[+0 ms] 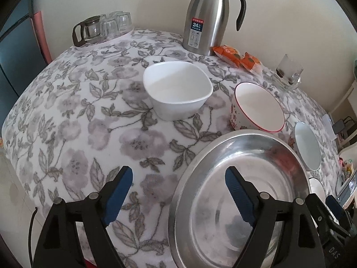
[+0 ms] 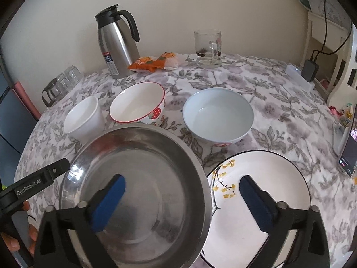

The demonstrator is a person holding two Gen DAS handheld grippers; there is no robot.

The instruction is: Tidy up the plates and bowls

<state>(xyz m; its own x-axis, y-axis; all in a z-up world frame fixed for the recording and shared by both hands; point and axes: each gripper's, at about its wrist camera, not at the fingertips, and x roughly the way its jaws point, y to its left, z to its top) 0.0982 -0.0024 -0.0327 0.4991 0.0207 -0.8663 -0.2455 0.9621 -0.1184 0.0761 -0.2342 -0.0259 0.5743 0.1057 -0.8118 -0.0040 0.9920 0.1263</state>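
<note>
A wide steel basin (image 1: 256, 160) (image 2: 145, 160) stands at the near edge of the flowered tablecloth. My left gripper (image 1: 178, 178) is open astride the basin's left rim, nothing pressed between its blue pads. My right gripper (image 2: 181, 183) is open too, one finger over the basin, the other over a black-rimmed white plate (image 2: 267, 167) with yellow leaves. The basin's right rim overlaps that plate's left edge. Behind stand a squarish white bowl (image 1: 176, 89) (image 2: 82, 118), a red-rimmed strawberry bowl (image 1: 258, 109) (image 2: 138, 105) and a pale blue bowl (image 1: 308, 147) (image 2: 218, 116), all upright and apart.
At the back stand a steel thermos jug (image 1: 207, 15), orange snack packets (image 1: 236, 58), a glass mug (image 2: 208, 49), and a tray of glasses with a glass pot (image 1: 104, 26). A phone (image 2: 348, 151) leans at the right table edge. A hand (image 2: 13, 241) holds the left gripper.
</note>
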